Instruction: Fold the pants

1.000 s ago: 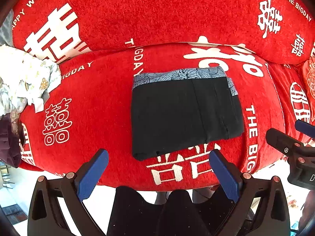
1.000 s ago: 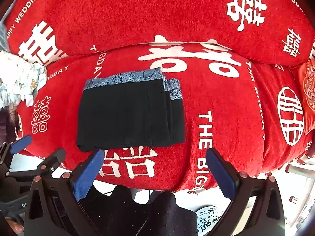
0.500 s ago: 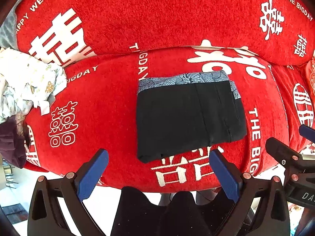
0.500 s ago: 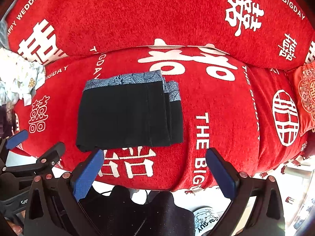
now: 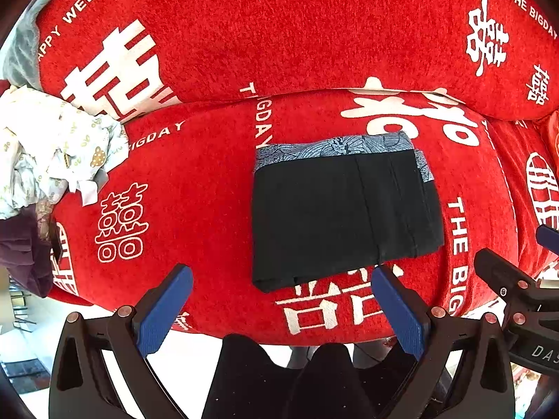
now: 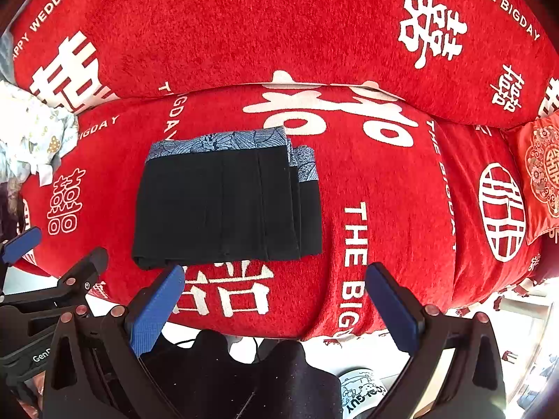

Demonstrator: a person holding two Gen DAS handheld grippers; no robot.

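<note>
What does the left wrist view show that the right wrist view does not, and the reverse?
Only the left wrist view shows the dark purple cloth at its left edge, below the white laundry.

Only the right wrist view shows the embroidered red cushion at the right and a printed white object on the floor.

Both show the folded black pants with a blue patterned band, lying on the red sofa cover, the white patterned laundry pile, and both grippers, left and right, with jaws open and empty.

Left hand-held gripper (image 5: 279, 309): black frame, blue ribbed pads, silver screws.
Right hand-held gripper (image 6: 274, 305): same build; white lettering, possibly "Gen".
Clothing: dark trousers, seemingly.
</note>
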